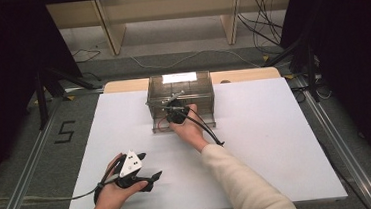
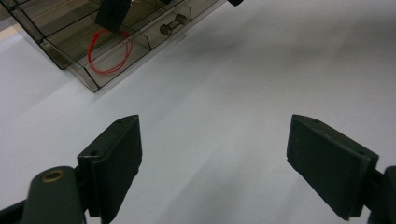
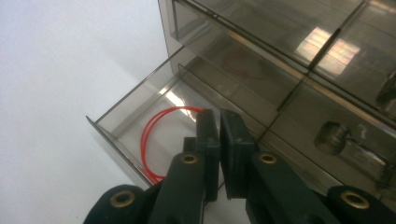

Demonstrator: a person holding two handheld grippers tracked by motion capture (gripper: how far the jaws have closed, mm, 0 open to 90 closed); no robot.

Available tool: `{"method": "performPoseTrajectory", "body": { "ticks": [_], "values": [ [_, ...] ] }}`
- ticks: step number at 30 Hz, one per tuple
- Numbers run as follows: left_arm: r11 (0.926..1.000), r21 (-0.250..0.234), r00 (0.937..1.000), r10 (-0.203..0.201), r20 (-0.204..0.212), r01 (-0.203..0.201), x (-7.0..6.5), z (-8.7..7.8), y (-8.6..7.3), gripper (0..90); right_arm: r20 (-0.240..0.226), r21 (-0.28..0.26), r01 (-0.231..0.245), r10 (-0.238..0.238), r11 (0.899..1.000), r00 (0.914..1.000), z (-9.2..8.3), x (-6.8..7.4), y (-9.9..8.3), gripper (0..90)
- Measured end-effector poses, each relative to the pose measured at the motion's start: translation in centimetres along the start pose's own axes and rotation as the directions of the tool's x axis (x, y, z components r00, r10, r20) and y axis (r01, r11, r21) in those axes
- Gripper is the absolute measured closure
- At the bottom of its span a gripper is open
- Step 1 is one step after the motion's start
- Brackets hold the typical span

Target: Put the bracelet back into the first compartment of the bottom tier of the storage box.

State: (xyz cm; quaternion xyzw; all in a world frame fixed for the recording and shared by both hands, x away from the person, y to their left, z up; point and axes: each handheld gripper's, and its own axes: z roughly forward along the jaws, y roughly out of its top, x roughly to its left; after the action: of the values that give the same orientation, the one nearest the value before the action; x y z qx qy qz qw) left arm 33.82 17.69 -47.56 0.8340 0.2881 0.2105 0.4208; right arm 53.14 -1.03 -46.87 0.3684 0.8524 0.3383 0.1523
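A smoky clear drawer cabinet stands at the far middle of the white table. Its lower left drawer is pulled out, and a thin red wire loop lies in it. My right gripper hangs over that drawer with its jaws shut. I see nothing between the pads, and the loop runs beneath them. From above, the right gripper sits at the cabinet's front. My left gripper rests near the table's front left, and in its own view the left gripper stands wide open over bare table.
A metal bolt-like part lies in the neighbouring drawer compartment. A white label sits on the cabinet top. The right gripper's cable trails over the table. Wooden shelving and loose cables lie beyond the far edge.
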Motion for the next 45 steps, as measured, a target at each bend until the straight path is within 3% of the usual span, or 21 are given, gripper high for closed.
{"method": "performPoseTrajectory", "body": {
  "ticks": [5,18,25,29,36,45],
  "values": [
    [1.0000,0.001,1.0000,0.000,0.001,0.000,0.0,0.0,0.0,18.0,-0.027,0.011,-0.007,0.007,1.000,0.9996,-0.1,-0.1,0.0,85.0],
    [1.0000,0.001,1.0000,0.000,-0.001,0.000,0.0,0.0,0.0,18.0,-0.055,-0.002,-0.022,0.022,1.000,0.9982,-1.5,-0.6,0.2,66.0],
    [1.0000,0.002,1.0000,-0.002,-0.002,0.002,0.0,0.0,0.0,18.0,-0.074,0.020,-0.026,0.028,0.999,0.9968,-2.6,-0.7,0.0,55.3],
    [1.0000,0.002,1.0000,-0.002,-0.003,0.002,0.0,0.0,0.0,18.0,-0.069,0.044,-0.012,0.015,0.999,0.9975,-3.6,-0.9,-0.5,46.2],
    [1.0000,0.007,1.0000,-0.002,-0.006,0.002,0.1,0.0,-0.1,18.0,-0.109,0.071,-0.012,0.020,0.997,0.9938,-5.1,-1.6,-1.8,35.4],
    [1.0000,0.008,0.9999,-0.005,-0.010,0.005,0.1,0.0,-0.1,18.0,-0.099,0.074,-0.023,0.031,0.997,0.9947,-6.8,-2.6,-3.6,24.0]
  ]
}}
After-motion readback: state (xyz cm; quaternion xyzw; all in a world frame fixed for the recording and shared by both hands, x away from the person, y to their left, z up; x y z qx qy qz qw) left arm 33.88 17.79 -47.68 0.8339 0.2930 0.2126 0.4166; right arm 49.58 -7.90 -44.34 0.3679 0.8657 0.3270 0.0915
